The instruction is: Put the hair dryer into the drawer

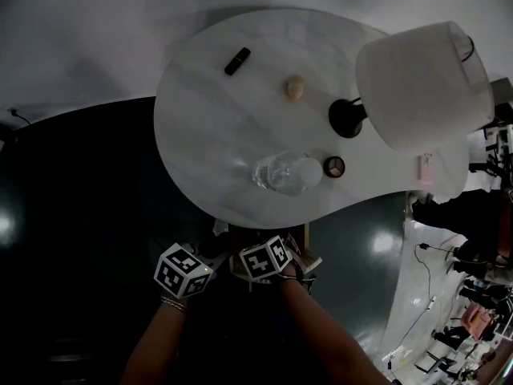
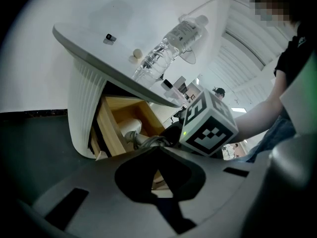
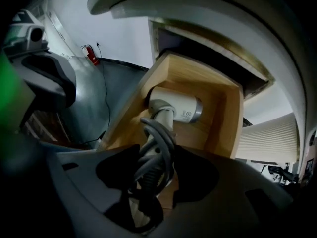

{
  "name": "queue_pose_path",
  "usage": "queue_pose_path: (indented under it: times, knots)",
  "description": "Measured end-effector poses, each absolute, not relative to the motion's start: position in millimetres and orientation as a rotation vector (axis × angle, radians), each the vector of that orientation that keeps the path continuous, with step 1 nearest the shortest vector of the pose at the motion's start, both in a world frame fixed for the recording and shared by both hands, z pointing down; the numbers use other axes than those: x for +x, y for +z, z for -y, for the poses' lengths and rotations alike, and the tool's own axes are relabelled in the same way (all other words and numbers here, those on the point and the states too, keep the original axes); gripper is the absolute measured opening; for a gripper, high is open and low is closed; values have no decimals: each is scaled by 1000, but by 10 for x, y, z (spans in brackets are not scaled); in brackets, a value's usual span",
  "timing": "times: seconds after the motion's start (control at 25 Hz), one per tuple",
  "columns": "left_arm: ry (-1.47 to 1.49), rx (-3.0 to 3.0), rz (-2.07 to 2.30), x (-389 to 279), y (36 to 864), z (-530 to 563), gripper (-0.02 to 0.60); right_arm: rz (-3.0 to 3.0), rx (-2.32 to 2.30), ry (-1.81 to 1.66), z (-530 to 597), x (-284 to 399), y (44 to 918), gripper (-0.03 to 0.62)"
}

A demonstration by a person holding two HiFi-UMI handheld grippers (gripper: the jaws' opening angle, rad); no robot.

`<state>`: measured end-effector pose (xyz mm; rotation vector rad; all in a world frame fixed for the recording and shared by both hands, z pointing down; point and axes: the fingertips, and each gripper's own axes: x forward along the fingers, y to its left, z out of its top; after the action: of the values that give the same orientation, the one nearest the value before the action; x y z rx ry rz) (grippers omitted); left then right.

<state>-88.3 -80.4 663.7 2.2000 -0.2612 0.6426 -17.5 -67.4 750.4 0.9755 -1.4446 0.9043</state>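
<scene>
The white hair dryer [image 3: 176, 108] lies inside the open wooden drawer [image 3: 223, 118] under the table top. Its handle, wrapped in grey cord [image 3: 156, 148], runs back between the jaws of my right gripper [image 3: 156, 170]. Those jaws stand wide, and wood shows between the cord and the right finger. The gripper points down into the drawer. My left gripper [image 2: 158, 150] is shut on nothing, just outside the drawer [image 2: 111, 128], with the dryer [image 2: 130, 128] in its view. From the head view, both marker cubes [image 1: 183, 269] [image 1: 264, 259] sit at the table's near edge.
The white table top [image 1: 216, 111] carries a lamp [image 1: 425, 83], a lying water bottle [image 1: 280, 173], a round compact [image 1: 334, 167], a black stick [image 1: 237, 60], a beige lump [image 1: 295, 87] and a pink item [image 1: 426, 168]. Dark floor surrounds the ribbed table base [image 2: 81, 108].
</scene>
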Motion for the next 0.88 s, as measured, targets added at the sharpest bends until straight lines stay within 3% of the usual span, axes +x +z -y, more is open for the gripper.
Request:
queue_pose_path:
  times: [0.88]
  knots:
    - [655,2204,259,-916,6577,705,8,1459,850,1002,593,-208,7576,275]
